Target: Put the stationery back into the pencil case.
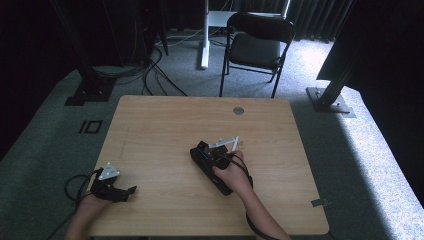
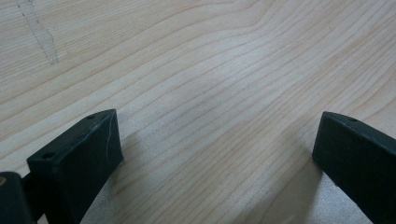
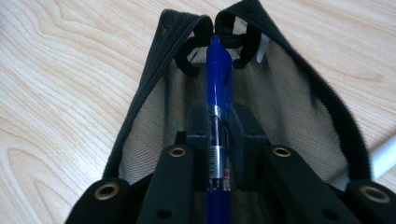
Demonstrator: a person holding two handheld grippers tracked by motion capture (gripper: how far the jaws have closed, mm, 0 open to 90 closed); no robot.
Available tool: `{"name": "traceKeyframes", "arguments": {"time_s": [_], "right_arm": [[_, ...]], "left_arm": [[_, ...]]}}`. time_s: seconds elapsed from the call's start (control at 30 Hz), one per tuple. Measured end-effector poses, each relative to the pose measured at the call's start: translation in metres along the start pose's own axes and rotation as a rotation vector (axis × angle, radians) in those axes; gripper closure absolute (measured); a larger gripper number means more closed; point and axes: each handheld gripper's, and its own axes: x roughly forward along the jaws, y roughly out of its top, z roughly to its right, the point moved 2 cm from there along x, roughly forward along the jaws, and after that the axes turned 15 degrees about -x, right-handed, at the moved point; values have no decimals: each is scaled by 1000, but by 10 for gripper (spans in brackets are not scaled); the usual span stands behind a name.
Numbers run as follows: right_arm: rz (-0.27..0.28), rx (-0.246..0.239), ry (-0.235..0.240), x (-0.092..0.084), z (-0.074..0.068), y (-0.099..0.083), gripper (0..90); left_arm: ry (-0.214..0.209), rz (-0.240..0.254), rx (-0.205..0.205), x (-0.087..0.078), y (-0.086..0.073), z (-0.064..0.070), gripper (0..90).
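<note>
Wooden table [image 1: 160,125], carpeted room behind. Left gripper [image 1: 116,190] rests near the front-left edge, jaws spread over bare wood. Mid-table, right gripper [image 3: 218,128] pinches a blue pen [image 3: 218,84], tip inside an open black mesh pouch [image 3: 280,79]. Folding chair [image 1: 257,45] beyond.

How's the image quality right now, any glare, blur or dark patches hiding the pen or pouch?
High view: dim, dark surround, bright patch on the floor at right; the pouch reads as a black shape. Right gripper view: evenly lit, blue pen sharp, the near linkage slightly soft. Left gripper view: soft glare on the table, jaws throwing faint shadows.
</note>
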Motion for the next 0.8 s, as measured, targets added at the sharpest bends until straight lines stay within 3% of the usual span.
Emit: {"name": "traceKeyframes", "arguments": {"time_s": [0.4, 0.5, 0.53, 0.57, 0.6, 0.8], "right_arm": [[9, -9, 31, -1, -2, 3, 739], [45, -7, 27, -10, -1, 6, 732], [89, 8, 36, -19, 1, 9, 728], [89, 8, 36, -19, 1, 9, 728], [126, 18, 31, -30, 4, 12, 724], [189, 53, -3, -55, 21, 16, 710]], "left_arm": [[-1, 0, 0, 0, 0, 0, 16], [0, 0, 1, 0, 0, 0, 16], [-1, 0, 1, 0, 0, 0, 16], [0, 0, 1, 0, 0, 0, 16], [0, 0, 2, 0, 0, 0, 16], [0, 0, 1, 0, 0, 0, 16]]}}
